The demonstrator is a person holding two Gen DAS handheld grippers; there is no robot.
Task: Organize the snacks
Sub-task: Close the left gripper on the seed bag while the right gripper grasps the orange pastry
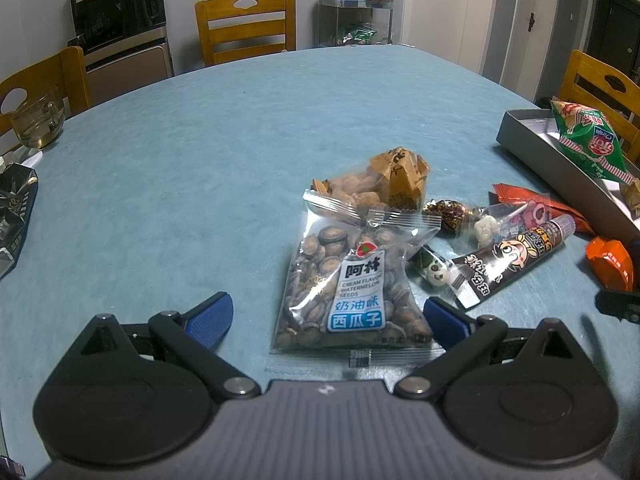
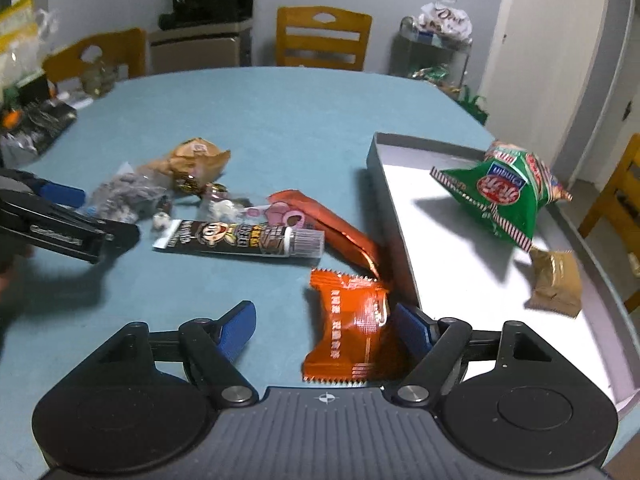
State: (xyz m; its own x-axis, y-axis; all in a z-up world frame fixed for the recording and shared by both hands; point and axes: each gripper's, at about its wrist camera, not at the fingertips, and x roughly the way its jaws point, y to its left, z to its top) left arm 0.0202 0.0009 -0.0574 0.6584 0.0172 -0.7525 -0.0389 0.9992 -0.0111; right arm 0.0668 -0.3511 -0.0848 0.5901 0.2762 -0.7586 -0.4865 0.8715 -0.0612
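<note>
My left gripper [image 1: 328, 318] is open over the blue tablecloth. A clear bag of watermelon seeds [image 1: 348, 292] lies between its fingers, close to the right pad and well apart from the left pad. My right gripper [image 2: 326, 328] is open too. An orange foil packet [image 2: 348, 332] lies flat on the cloth between its fingers, against the right pad and beside the wall of the grey tray [image 2: 400, 216]. In the tray sit a green puffed bag [image 2: 504, 196] and a small brown packet [image 2: 556, 284].
Loose snacks lie between the grippers: a brown tube [image 2: 240, 240], a red foil wrapper [image 2: 340, 224], small candies [image 1: 444, 210] and a bag of nuts [image 1: 372, 188]. A glass cup [image 1: 38, 120] and a dark bag [image 1: 16, 216] stand at the left edge. Wooden chairs [image 1: 246, 26] ring the table.
</note>
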